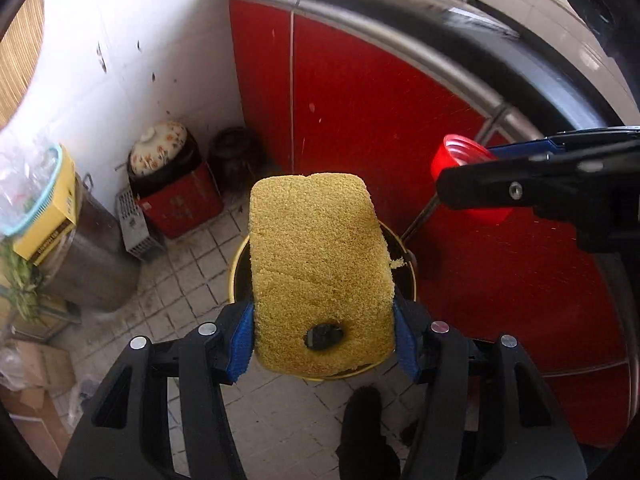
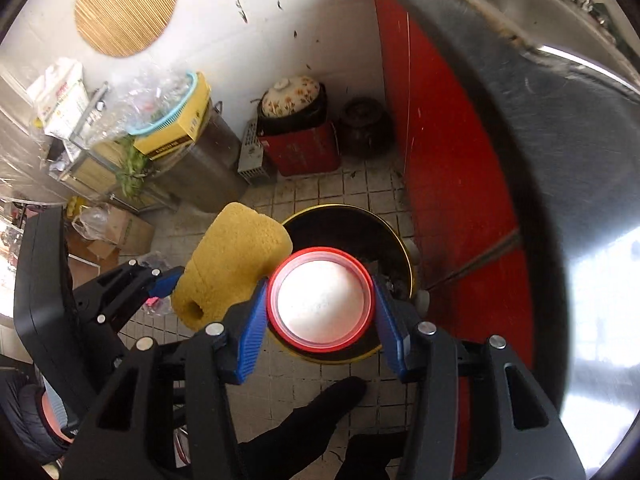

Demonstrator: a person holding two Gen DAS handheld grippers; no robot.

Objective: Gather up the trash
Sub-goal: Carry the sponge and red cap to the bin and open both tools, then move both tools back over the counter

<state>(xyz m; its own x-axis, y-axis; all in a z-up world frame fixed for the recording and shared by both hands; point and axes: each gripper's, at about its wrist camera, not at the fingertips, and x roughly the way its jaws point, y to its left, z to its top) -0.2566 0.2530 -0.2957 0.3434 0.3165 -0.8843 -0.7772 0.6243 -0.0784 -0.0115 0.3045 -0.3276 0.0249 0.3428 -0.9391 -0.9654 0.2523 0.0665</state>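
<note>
Tiled floor (image 2: 304, 196) — yellow-rimmed bin (image 2: 400, 240), red box (image 2: 304, 152), steel pot (image 2: 216, 160)

Both views look steeply down toward the tiled floor (image 1: 188, 280), each along its own fingers. The left wrist view sits close above the yellow-rimmed bin (image 1: 236, 264), facing the red cabinet doors (image 1: 360, 120). The right wrist view looks from slightly farther right — beside the steel surface edge (image 2: 540, 80). They share the bin (image 2: 400, 240), the corner's flowered pot (image 1: 158, 148) (image 2: 290, 96), and each other's gripper.

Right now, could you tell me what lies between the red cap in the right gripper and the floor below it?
The right wrist view shows the yellow-rimmed bin directly beneath the red cap; its dark opening lies between cap and floor.
</note>
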